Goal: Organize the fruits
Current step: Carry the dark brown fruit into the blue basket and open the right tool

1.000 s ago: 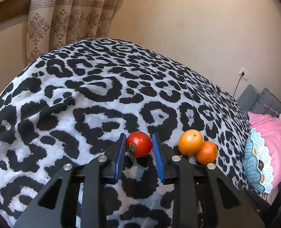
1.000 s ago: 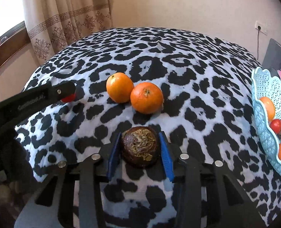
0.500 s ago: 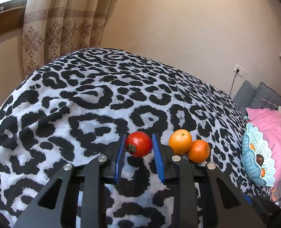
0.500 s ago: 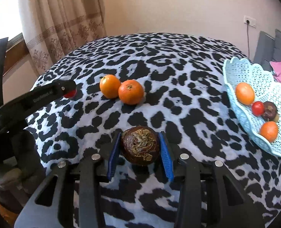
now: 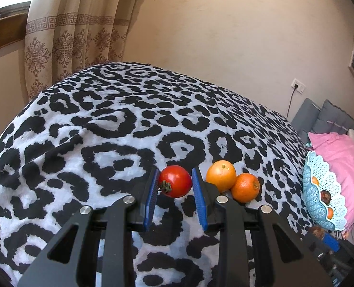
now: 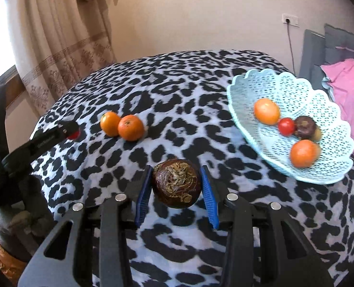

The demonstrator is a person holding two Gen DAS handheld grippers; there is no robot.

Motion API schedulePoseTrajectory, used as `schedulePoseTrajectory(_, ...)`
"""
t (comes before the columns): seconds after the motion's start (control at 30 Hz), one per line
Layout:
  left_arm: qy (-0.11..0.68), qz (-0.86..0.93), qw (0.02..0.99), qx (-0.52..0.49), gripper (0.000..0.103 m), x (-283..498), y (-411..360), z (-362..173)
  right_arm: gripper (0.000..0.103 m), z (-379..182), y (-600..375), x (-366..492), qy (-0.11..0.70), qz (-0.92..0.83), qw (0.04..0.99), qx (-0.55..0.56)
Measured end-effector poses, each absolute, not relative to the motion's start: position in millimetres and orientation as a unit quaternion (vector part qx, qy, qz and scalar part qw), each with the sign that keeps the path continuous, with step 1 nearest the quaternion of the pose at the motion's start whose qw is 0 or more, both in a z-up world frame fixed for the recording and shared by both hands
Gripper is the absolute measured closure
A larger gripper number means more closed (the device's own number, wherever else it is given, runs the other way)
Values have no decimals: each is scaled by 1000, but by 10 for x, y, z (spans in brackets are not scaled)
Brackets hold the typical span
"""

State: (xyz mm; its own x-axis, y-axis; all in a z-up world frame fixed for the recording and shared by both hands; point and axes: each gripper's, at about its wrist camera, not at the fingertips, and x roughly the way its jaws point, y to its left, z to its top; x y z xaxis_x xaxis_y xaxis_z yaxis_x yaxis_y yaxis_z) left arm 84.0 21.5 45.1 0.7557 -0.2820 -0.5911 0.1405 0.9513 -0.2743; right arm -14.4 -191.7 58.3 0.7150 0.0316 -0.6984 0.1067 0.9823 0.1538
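Illegible lettering on left gripper (image 6: 68, 130), jaws clamping tomato (image 5: 175, 181); right gripper (image 6: 177, 192) jaws around brown fruit (image 6: 175, 186).

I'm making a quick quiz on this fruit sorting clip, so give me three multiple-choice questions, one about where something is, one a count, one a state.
1. Where does the light blue basket sit?
A. on the leopard-print bedspread beside the pink pillow
B. on the windowsill
C. on the floor

2. How many oranges lie loose on the bedspread?
A. none
B. two
C. five

3. What do the right tongs hold?
A. nothing
B. a red tomato
C. a dark brown fruit

Answers:
1 A, its base rests on the bedspread next to the pillow.
2 B, two oranges touch each other there.
3 C, the blue pads press both sides of the brown fruit.
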Motion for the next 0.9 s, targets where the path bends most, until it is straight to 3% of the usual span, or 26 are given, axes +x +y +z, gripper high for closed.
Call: schedulePoseTrajectory(0.9,331,-117,931,-101,74,829,179,442,62,773,-2831,-374,332,-132,925,130)
